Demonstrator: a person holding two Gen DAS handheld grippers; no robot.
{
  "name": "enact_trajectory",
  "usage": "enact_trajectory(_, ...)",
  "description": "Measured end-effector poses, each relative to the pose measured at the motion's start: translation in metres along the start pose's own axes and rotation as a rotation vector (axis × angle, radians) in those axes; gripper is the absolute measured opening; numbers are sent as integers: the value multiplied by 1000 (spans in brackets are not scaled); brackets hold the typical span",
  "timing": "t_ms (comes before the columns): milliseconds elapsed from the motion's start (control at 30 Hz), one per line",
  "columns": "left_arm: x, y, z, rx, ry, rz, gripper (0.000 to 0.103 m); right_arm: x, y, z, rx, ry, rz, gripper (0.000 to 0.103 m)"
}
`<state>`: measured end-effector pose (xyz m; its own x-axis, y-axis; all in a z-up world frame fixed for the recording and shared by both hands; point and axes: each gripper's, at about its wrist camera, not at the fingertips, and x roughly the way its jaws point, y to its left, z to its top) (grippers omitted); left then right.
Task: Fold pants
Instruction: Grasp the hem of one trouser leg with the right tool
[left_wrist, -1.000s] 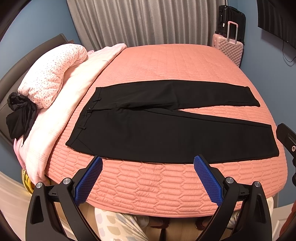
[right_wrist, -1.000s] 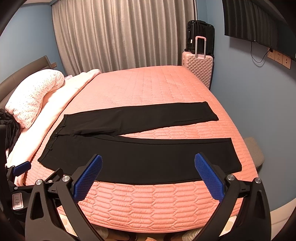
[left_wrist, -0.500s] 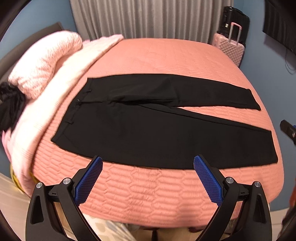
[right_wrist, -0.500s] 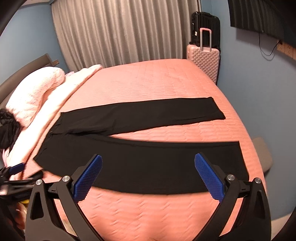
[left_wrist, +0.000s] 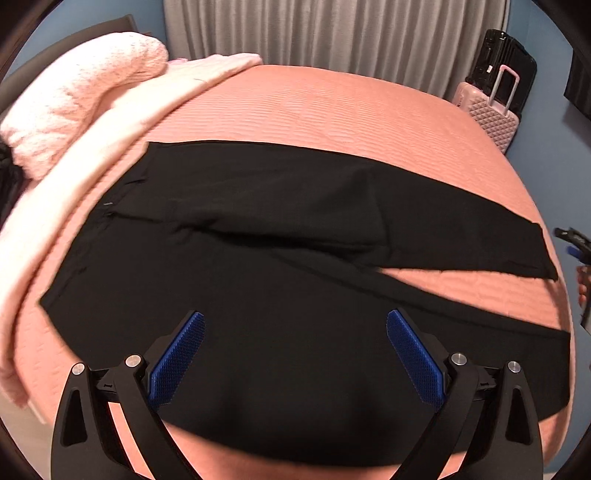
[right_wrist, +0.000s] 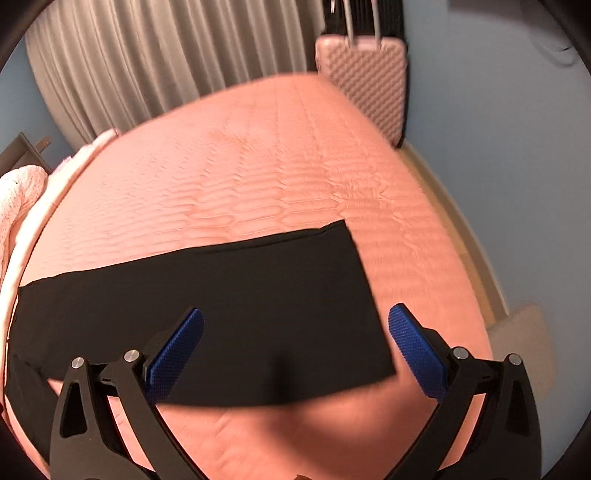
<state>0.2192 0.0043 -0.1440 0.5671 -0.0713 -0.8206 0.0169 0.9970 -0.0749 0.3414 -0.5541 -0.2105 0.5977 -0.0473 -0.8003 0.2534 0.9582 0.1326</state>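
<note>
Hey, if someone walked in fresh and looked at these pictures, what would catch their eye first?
Most likely the black pants spread flat across the salmon-pink quilted bedspread, legs splayed apart toward the right. Next, the blue-padded left gripper open over the near leg, and the right gripper open over a leg's hem end. In the far corner stands a pink suitcase.

Salmon quilted bedspread (left_wrist: 332, 110); pink suitcase (right_wrist: 365, 85) beside bed; grey curtain (left_wrist: 332, 33); pale pink blanket (left_wrist: 74, 92).
</note>
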Motion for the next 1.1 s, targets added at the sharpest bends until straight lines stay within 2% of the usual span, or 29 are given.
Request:
enact_trajectory(100, 27, -11, 8, -19, 11, -50, 97, 37, -11, 16, -16, 27, 14, 98)
enact_trajectory(267, 58, -16, 10, -31, 23, -74, 97, 78, -12, 27, -60, 87, 68, 98)
enact_trajectory(333, 70, -13, 13, -24, 46, -62, 97, 90, -8, 31, -87, 108, 46, 98)
enact_trajectory(433, 81, 4, 23, -19, 62, -53, 97, 96, -1, 31, -109, 93, 7, 97)
enact_trajectory(467, 84, 12, 29, -28, 63, -52, 97, 97, 1, 30, -101, 82, -9, 94)
enact_trajectory(500, 88, 27, 39, -48, 61, -55, 97, 96, 2, 30, -97, 70, -24, 91)
enact_trajectory(533, 90, 39, 46, -65, 58, -57, 97, 94, 1, 29, -93, 62, -30, 82)
enact_trajectory(567, 94, 54, 55, -85, 51, -53, 97, 91, -1, 29, -80, 61, -42, 66)
enact_trajectory(600, 98, 70, 66, -103, 46, -40, 97, 89, -2, 30, -70, 53, -59, 56)
enact_trajectory(667, 111, 113, 97, -149, 31, 10, 97, 84, -5, 29, -59, 48, -82, 34)
enact_trajectory(733, 122, 150, 126, -176, 2, 87, 97, 81, -7, 29, -52, 45, -76, 19)
enact_trajectory(800, 136, 189, 156, -222, -14, 144, 97, 80, -2, 27, -64, 39, -104, 19)
enact_trajectory(900, 164, 254, 200, -344, -4, 159, 96, 78, -1, 24, -41, 25, -124, 18)
enact_trajectory(967, 185, 292, 223, -419, -13, 100, 96, 76, -4, 22, -6, 18, -124, 18)
enact_trajectory(1033, 214, 312, 237, -445, 62, 6, 95, 76, -4, 22, 21, 13, -129, 19)
enact_trajectory(1100, 232, 313, 242, -405, 97, 14, 92, 76, -2, 21, 28, 11, -148, 19)
